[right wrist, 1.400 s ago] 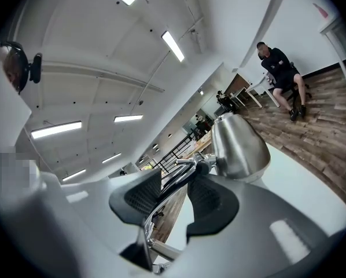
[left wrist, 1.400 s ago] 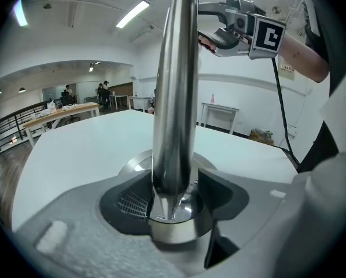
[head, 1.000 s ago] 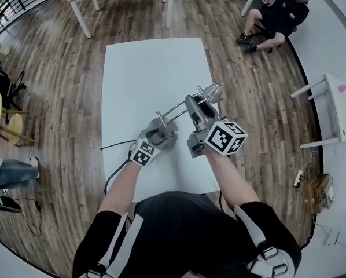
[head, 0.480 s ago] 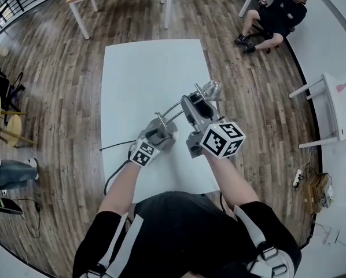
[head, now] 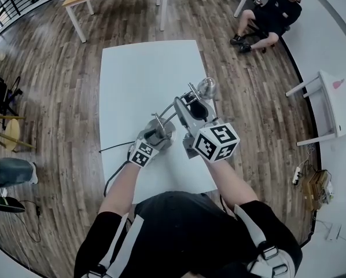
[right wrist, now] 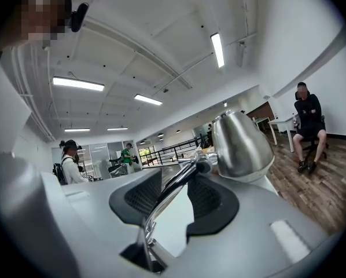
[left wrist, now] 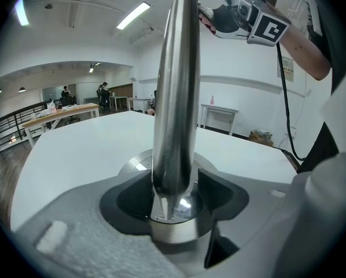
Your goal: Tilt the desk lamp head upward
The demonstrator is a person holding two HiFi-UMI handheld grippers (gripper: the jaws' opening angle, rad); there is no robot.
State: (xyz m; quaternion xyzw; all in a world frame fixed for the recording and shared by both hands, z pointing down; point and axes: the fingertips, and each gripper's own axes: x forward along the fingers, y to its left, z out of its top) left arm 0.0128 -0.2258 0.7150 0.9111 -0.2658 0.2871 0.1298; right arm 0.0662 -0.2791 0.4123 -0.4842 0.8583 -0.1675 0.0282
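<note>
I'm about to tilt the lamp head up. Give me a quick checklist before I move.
1. Left gripper clamped on the silver desk lamp's round base collar: ok.
2. Right gripper closed on the thin chrome arm just below the head: ok.
3. Space above the silver bell-shaped lamp head free: ok.
4. Lamp base seated on the white table: ok, as far as it shows.
5. Head joint free to pivot: cannot tell.

The far half of the table (head: 143, 77) is left bare for passage, while its near right part is blocked by the desk lamp (head: 206, 88).
</note>
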